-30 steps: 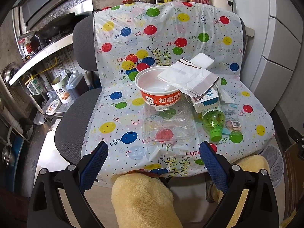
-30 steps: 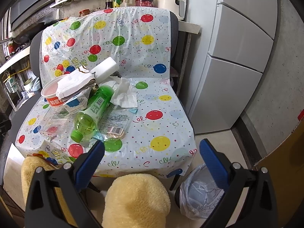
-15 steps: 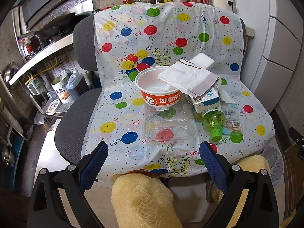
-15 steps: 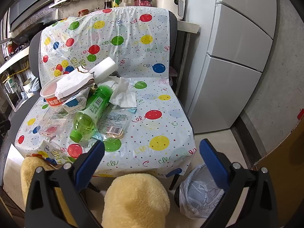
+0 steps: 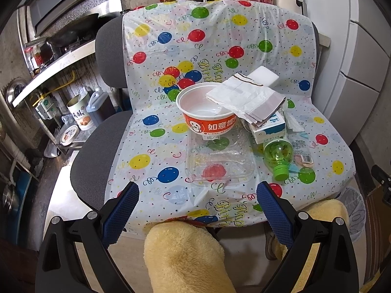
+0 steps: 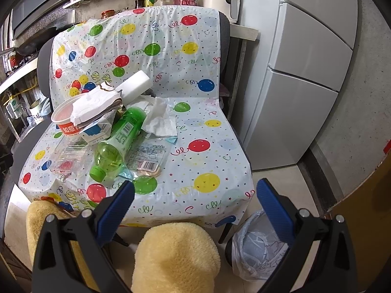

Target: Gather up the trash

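We found both grippers, left [image 5: 196,196] and right [image 6: 194,195], released and empty. Trash lay around the bowl [image 5: 207,112]. We judged the bottle [image 6: 117,141], nearest the bin [image 6: 254,249], best grasped mid-body.

Both views are evenly and brightly lit, shadows soft; mild glare on the glossy balloon-print cover [image 5: 215,48] at upper centre and on the refrigerator [image 6: 305,73] at right. Focus is sharp at centre. Strong fisheye bending curves lines near the edges, and the corners vignette to black.
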Demonstrator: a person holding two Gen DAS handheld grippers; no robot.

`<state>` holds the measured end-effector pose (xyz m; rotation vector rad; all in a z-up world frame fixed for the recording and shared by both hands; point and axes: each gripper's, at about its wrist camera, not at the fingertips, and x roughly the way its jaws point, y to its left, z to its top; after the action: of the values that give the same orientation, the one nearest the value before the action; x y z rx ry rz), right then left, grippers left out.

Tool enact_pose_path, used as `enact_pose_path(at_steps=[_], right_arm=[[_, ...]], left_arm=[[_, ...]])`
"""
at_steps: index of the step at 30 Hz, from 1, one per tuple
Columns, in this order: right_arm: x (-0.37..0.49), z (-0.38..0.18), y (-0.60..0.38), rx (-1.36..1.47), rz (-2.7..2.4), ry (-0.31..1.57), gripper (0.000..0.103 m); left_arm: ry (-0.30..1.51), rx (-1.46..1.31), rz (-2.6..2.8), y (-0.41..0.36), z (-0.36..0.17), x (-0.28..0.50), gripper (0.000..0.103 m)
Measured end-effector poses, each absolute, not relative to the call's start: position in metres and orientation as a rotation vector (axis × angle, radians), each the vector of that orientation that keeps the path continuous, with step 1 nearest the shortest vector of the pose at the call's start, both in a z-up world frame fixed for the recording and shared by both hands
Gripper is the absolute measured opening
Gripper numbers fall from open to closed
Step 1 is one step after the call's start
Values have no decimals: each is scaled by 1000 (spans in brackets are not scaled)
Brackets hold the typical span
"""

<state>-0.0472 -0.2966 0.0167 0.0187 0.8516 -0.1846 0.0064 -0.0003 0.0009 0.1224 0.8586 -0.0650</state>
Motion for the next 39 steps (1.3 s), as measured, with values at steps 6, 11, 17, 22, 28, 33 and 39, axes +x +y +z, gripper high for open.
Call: enact_pose_path(at_steps=[6, 11, 17, 22, 28, 33, 39], right_arm=[[-30, 8, -287, 46, -86, 851, 97], [-1, 3, -271, 55, 1, 830, 97], [48, 7, -254, 99, 113, 777, 97], [97, 1, -232, 58, 204, 795, 97], [150, -11, -220, 77, 250, 825, 85], [190, -27, -213, 82, 305, 867, 78], [221, -42, -206, 93, 384, 890, 61]], left_arm=[[885, 104, -52, 5, -9, 18, 95], [908, 92, -59, 6, -19, 33, 95], [888, 112, -42, 6, -24, 62, 95], [885, 83, -106, 6, -31, 93, 95], [892, 141, -85, -3, -42, 124, 95], [904, 89, -93, 2, -48, 147, 95], [865, 76, -93, 4, -51, 157, 95]])
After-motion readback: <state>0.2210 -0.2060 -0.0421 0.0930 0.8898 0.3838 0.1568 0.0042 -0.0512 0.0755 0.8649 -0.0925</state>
